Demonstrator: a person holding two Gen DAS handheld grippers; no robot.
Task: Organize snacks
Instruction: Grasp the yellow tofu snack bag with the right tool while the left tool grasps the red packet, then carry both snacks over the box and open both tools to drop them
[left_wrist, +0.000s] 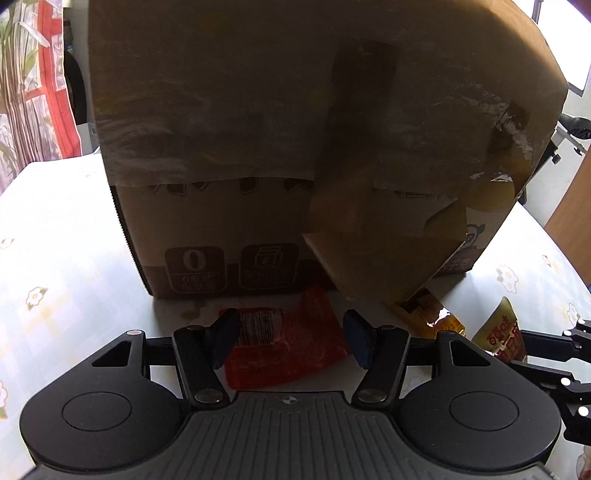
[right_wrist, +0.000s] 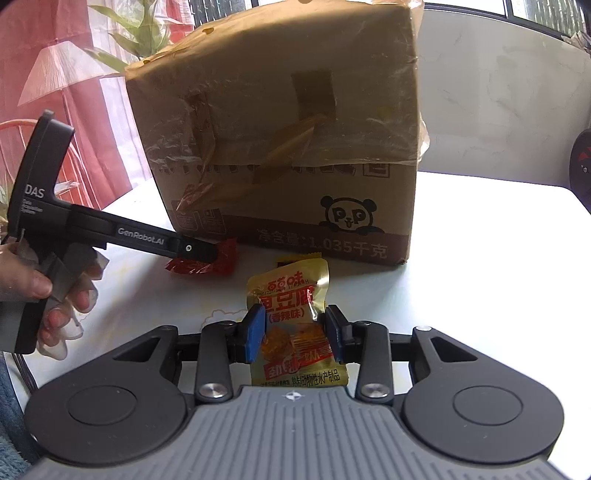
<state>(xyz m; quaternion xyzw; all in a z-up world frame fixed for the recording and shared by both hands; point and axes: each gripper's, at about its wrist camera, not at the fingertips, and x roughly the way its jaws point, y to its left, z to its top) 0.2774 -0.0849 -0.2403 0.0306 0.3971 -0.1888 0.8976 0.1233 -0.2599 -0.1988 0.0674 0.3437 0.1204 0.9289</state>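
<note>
Left gripper over a red snack packet

The left gripper (left_wrist: 290, 338) is held with jaws apart above the red packet (left_wrist: 286, 349); a cardboard box (left_wrist: 258, 147) is seen at twelve o'clock, a yellow packet (left_wrist: 500, 332) at three o'clock.

red packet (left_wrist: 284, 343) flat on table — yellow packet (right_wrist: 295, 325) upright.

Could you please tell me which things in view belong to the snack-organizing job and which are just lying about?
Job:
- yellow snack packet, clamped in right hand-held gripper
- red snack packet, under open left hand-held gripper
- cardboard box

Lying about:
- floral tablecloth
- red curtain
- plant
</note>
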